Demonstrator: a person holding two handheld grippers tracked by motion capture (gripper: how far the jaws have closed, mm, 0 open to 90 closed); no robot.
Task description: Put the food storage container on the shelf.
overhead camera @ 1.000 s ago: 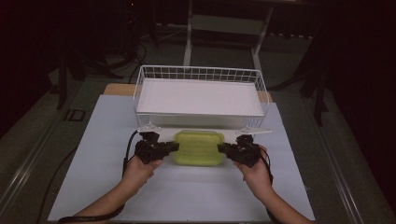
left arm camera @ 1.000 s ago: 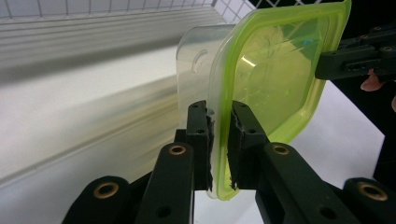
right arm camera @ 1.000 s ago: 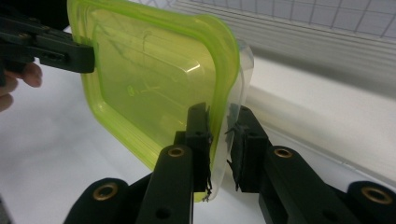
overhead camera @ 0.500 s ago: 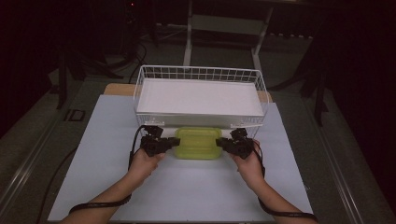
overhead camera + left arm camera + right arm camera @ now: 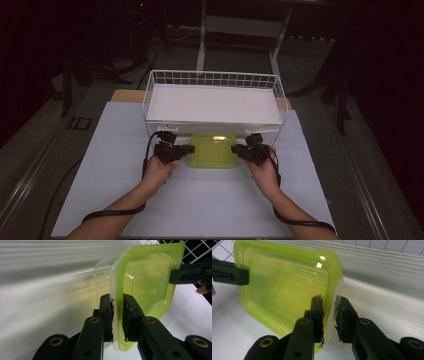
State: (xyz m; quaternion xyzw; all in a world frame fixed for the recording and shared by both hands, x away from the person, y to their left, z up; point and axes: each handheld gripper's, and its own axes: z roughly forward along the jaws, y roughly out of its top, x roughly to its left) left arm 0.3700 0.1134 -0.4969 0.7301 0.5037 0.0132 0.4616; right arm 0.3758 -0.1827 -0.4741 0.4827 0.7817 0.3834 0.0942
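A yellow-green plastic container (image 5: 214,150) with a clear lower half is held between both grippers just in front of the white wire basket (image 5: 215,75). In the high view my left gripper (image 5: 187,149) grips its left rim and my right gripper (image 5: 237,149) grips its right rim. In the left gripper view the left gripper (image 5: 117,298) has its jaws closed on the edge of the container (image 5: 147,277), with the right gripper (image 5: 190,272) at the far side. The right gripper view shows the right gripper (image 5: 329,301) clamped on the rim of the container (image 5: 287,285).
The basket has a flat white board inside and stands at the back of the white table (image 5: 200,200). Cables trail from both grippers along the forearms. Dark floor and stand legs surround the table.
Both hands have moved forward, carrying the container away from the person and up against the basket's front wall.
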